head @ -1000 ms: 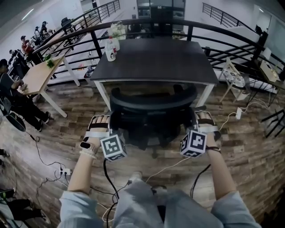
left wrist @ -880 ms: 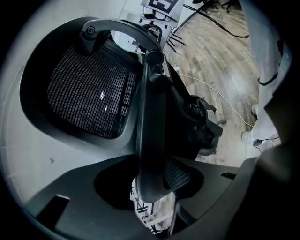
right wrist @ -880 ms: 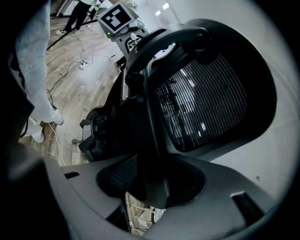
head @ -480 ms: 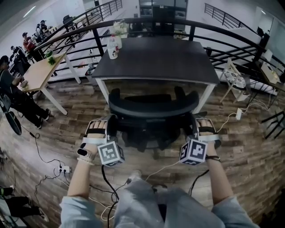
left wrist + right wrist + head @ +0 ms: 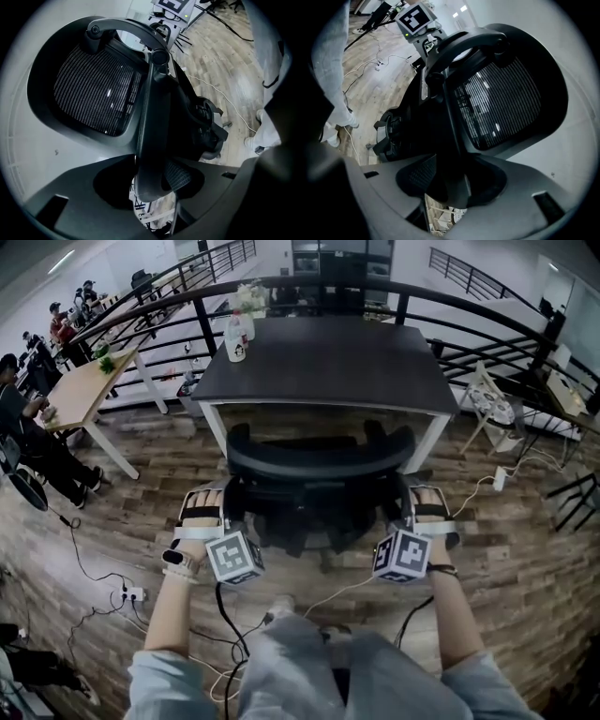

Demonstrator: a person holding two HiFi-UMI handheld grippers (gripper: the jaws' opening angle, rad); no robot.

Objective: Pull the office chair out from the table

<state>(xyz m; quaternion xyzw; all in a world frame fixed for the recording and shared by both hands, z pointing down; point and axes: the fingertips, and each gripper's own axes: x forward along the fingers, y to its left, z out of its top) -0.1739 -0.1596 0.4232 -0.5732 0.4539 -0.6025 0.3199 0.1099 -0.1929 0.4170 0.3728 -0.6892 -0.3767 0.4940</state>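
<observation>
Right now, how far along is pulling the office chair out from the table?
Done: left gripper and right gripper each have the frame of the office chair between their jaws. In hand: the grip; the left jaws have just been opening. Left: the pull; the chair sits right by the table.

I see office chair (image 5: 319,465) filling 12 o'clock, worktop (image 5: 328,362) close behind it. Floor (image 5: 534,568) open at 3 o'clock. Cables (image 5: 345,591) cross at 6 o'clock. Seated person (image 5: 37,451) crowds 10 o'clock.
</observation>
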